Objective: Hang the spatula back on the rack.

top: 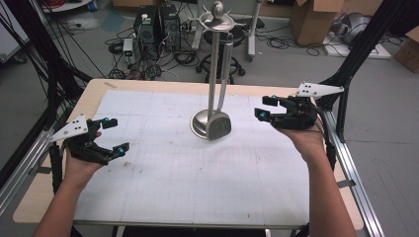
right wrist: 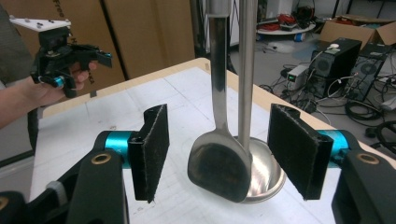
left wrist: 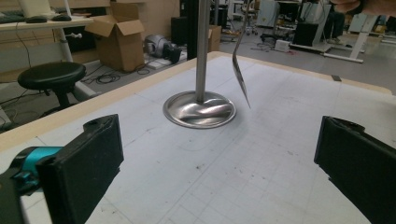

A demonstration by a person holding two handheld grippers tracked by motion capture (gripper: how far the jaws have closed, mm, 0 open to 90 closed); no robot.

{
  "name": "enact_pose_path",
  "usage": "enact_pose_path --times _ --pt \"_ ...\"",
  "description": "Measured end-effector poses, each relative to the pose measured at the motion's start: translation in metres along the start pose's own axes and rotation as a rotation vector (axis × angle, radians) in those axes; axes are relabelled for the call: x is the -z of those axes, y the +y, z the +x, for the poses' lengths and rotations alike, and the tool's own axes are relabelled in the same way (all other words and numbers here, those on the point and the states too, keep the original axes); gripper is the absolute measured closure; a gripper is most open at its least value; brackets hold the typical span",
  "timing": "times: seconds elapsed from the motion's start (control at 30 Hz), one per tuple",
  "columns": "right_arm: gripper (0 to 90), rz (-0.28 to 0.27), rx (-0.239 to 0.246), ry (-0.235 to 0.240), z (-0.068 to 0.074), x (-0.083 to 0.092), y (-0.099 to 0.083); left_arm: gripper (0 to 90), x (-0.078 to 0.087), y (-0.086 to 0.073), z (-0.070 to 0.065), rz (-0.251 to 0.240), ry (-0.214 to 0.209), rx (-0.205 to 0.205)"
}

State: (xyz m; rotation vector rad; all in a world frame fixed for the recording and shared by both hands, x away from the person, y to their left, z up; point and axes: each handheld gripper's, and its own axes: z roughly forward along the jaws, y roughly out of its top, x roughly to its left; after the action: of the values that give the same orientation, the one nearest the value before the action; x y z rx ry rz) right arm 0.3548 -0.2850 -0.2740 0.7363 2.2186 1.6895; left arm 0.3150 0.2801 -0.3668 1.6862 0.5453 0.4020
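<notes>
Right claw [right wrist: 217, 156] sits spread before the spatula [right wrist: 219, 163], jaws either side of the blade with clear air between pad and metal, so nothing is gripped yet. We see the same claw [top: 261, 108] in the high view, near the stand [top: 213, 69] on its right side, pointing in at it. Left claw [top: 112, 134] rests low at the left of the table [top: 197, 187], well apart from the action, also spread wide and holding nothing; from its own camera [left wrist: 215, 168] the pads frame bare mat.

Now the spatula: it hangs upright from the rack at the top of the stand, blade [top: 218, 126] dangling just over the round base [left wrist: 199, 109], right beside the pole [right wrist: 246, 70]. We judge the job in hand is to take that spatula off its hook.

Here's where it could go sour. Pole and handle stand almost touching, so if we close without care the pads may pinch both together and drag the whole stand. That stand is tall on a small base; a sideways tug while the hook is still caught could tip it over. The blade is smooth steel and hangs free, so a nudge from one pad first would set it swinging out of the gap. And a grip low on the blade gives poor leverage for lifting it clear of the hook.
</notes>
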Motion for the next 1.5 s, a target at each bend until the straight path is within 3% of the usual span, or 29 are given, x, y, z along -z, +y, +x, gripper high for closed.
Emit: enact_pose_path --times 0.47,0.7,0.97,1.17,1.5 --pt "33.0 -0.028 -0.007 -0.01 0.009 0.008 -0.037 1.7 0.0 -0.002 0.001 0.0 -0.008 0.005" --pt "30.5 -0.055 0.02 -0.028 0.011 0.017 -0.056 1.8 -0.003 -0.006 0.001 0.006 -0.016 0.017" --pt "21.0 -0.084 -0.033 -0.039 0.014 0.014 -0.094 1.8 -0.006 -0.011 0.0 0.011 -0.03 0.025" --pt "16.0 -0.059 -0.051 -0.037 0.015 0.01 -0.118 1.7 -0.012 -0.017 -0.002 0.037 -0.039 0.03" --pt "12.2 -0.063 -0.078 -0.035 0.012 0.009 -0.132 1.7 -0.015 -0.022 -0.004 0.06 -0.051 0.038"
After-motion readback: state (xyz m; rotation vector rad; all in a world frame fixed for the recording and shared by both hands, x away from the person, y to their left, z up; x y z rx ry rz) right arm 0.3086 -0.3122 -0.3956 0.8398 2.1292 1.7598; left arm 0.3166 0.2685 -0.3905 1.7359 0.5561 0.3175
